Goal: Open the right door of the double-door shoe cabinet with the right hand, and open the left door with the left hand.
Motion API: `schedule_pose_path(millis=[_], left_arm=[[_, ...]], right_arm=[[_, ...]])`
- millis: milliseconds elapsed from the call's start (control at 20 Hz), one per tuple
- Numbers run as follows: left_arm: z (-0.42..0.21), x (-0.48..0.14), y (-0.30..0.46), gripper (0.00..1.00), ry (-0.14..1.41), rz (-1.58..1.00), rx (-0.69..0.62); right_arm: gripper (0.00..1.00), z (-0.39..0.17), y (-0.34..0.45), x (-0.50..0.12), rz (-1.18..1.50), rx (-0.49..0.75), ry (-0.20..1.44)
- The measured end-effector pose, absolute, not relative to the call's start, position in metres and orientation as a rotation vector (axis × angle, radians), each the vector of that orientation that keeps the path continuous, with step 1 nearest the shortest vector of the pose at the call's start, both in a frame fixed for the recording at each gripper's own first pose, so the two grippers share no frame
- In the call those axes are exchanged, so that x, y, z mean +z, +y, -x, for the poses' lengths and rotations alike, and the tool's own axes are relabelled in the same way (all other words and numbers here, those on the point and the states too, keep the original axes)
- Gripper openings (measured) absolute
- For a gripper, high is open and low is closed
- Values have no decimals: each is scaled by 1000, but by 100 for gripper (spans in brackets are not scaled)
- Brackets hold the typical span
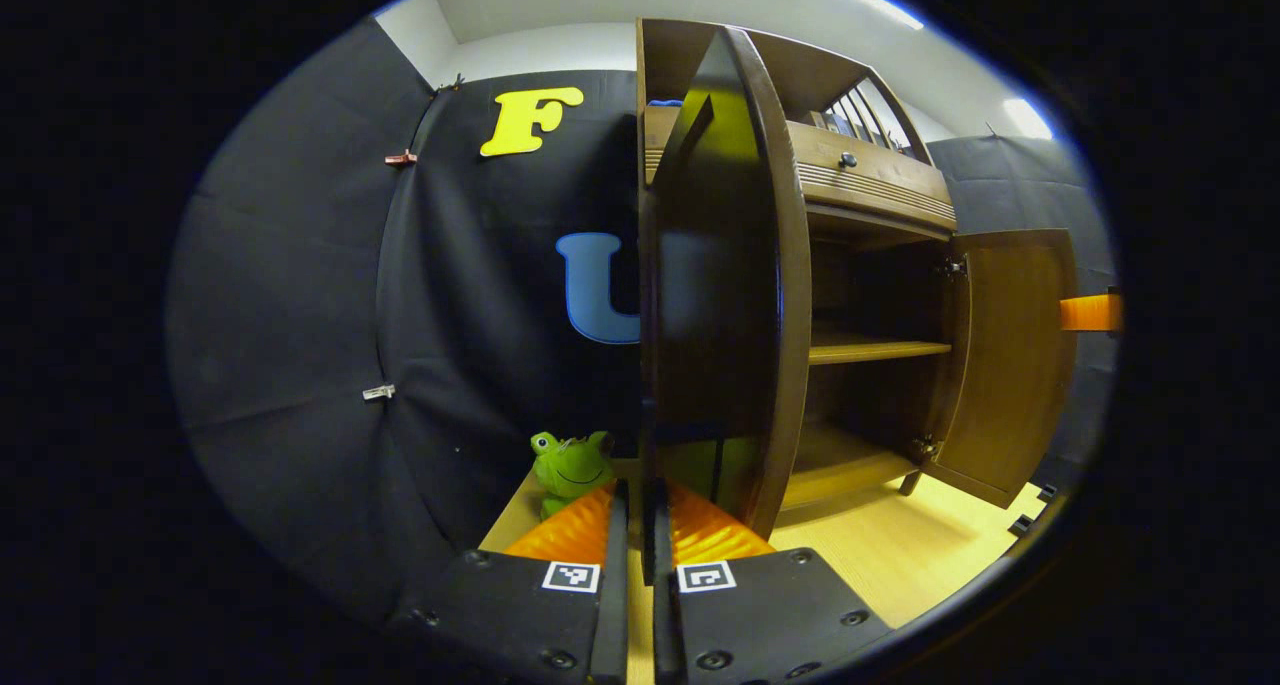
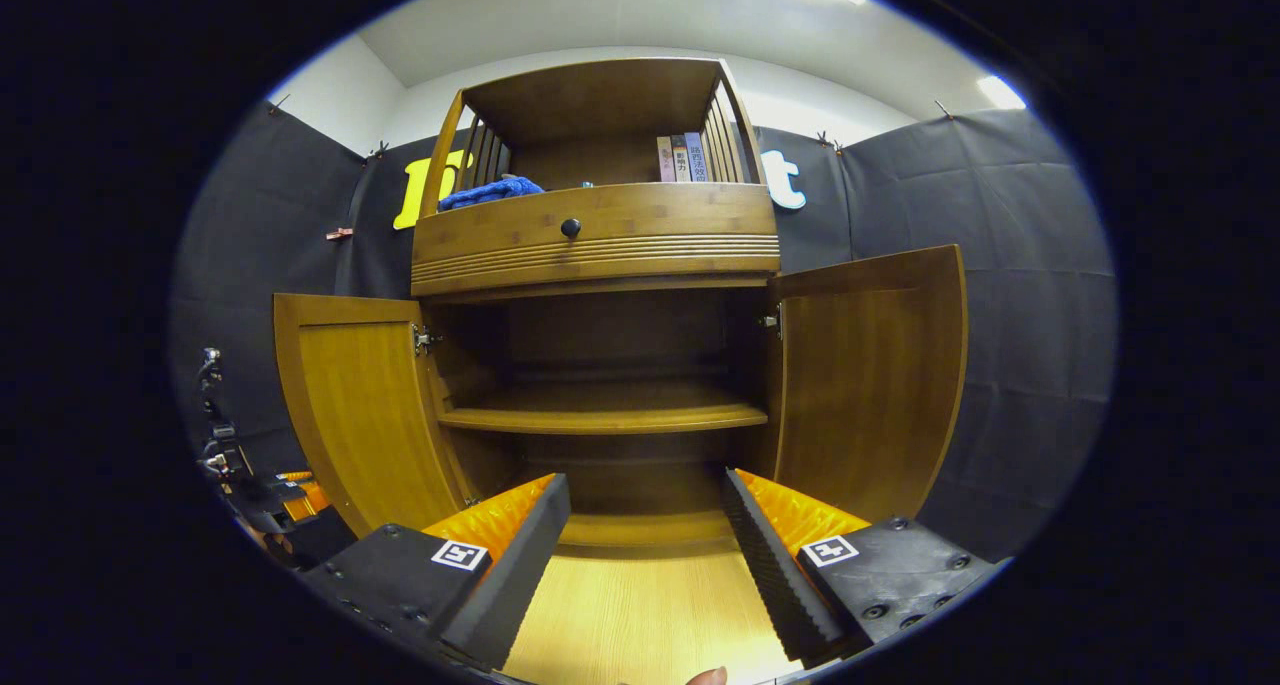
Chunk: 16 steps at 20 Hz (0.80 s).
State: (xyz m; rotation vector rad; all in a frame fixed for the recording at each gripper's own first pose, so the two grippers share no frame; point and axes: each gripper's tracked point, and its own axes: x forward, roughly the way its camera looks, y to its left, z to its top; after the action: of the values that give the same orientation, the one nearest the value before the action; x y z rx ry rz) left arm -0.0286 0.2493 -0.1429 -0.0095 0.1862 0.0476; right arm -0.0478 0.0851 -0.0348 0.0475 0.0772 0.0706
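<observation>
Cabinet [image 2: 600, 235] | both doors swung wide | left gripper [image 1: 640, 525] clamps left door [image 1: 735, 285] edge: release straight, no twist | right gripper [image 2: 645, 525] spread, empty

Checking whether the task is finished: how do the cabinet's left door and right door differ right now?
In the right gripper view, the left door and the right door both stand swung wide open. The left door is edge-on in the left gripper view, right in front of the nearly closed left claw; whether its fingers press it is unclear. The right door stands apart from the open right claw. Both doors are the same brown wood, hinged at the cabinet's sides.
</observation>
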Motion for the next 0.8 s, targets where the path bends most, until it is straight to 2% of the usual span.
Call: schedule_pose_path(millis=[350,550,600,750,800], left_arm=[[33,-142,250,14,175,29,37],[42,-136,252,18,160,3,57],[44,-134,252,17,155,-1,66],[54,-130,259,35,150,-10,104],[57,-129,260,45,151,-12,118]], right_arm=[[95,52,90,-35,-31,73,80],[95,51,87,-34,-30,78,78],[98,51,85,-34,-30,79,77],[95,49,79,-33,-32,79,77],[95,48,78,-34,-34,83,78]])
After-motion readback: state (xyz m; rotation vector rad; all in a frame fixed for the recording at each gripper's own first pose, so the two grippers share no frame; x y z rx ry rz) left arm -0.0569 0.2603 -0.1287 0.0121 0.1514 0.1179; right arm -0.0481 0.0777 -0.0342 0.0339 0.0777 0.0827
